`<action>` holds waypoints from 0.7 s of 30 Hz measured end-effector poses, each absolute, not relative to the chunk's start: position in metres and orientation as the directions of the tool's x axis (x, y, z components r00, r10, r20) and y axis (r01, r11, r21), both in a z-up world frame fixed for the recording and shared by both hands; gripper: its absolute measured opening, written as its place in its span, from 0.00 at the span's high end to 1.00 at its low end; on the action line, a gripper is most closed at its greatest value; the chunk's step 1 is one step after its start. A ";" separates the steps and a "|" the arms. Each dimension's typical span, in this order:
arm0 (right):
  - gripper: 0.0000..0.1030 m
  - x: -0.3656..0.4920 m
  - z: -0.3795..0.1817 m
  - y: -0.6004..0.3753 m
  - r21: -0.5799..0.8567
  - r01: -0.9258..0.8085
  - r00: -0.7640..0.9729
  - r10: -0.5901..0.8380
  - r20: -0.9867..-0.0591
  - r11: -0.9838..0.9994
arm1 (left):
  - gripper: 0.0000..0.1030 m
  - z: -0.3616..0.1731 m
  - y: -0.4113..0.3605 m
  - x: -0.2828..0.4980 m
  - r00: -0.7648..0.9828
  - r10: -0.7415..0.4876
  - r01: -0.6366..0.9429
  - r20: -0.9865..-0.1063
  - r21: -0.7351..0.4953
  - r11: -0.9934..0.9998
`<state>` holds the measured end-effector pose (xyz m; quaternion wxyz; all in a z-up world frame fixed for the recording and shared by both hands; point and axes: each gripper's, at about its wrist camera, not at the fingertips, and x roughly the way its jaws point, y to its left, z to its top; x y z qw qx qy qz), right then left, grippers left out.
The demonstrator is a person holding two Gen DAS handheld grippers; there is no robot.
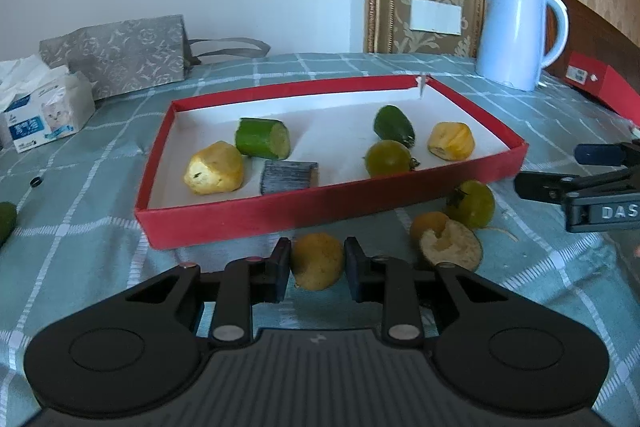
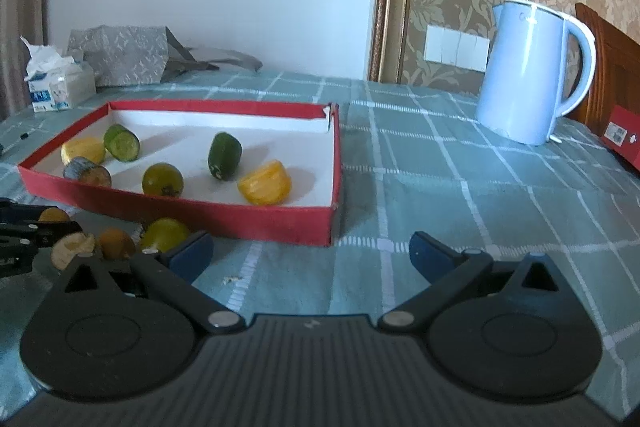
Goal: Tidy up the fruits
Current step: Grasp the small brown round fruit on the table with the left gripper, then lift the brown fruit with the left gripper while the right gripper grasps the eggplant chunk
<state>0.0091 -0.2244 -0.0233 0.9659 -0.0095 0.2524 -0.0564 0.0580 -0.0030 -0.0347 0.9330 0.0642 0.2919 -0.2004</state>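
black left gripper (image 1: pixel 317 269), pads pressed on a yellow fruit (image 1: pixel 317 260) lying on the checked teal cloth (image 1: pixel 100 195) just in front of the red tray (image 1: pixel 280 215). black right gripper (image 2: pixel 311 255), blue-padded jaws spread wide over bare cloth, holding nothing. tray holds two cucumber pieces (image 1: pixel 263 138), two yellow chunks (image 1: pixel 214 168), a green tomato (image 1: pixel 388 157) and a grey block (image 1: pixel 289 177); outside by its front wall, another green tomato (image 1: pixel 472 204) and a cut orange fruit (image 1: pixel 446 241); pale blue kettle (image 1: pixel 520 33) behind.

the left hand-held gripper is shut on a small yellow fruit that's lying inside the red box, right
Not quite. The left hand-held gripper is shut on the small round yellow fruit, but that fruit sits on the checked teal cloth in front of the shallow red cardboard box, not inside it. The left wrist view shows this.
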 end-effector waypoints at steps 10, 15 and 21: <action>0.00 -0.022 -0.015 -0.208 -0.017 -0.064 0.920 0.052 -0.388 0.998 | 0.73 -0.030 0.014 0.062 0.767 -0.324 0.359 -0.553 -0.048 0.932; 0.13 -0.031 -0.016 -0.183 -0.083 -0.164 0.904 0.117 -0.411 0.983 | 0.73 -0.029 0.017 0.062 0.772 -0.315 0.342 -0.552 -0.056 0.938; 0.23 -0.031 -0.020 -0.151 -0.121 -0.271 0.869 0.188 -0.458 0.955 | 0.73 -0.027 0.025 0.065 0.775 -0.317 0.318 -0.546 -0.095 0.943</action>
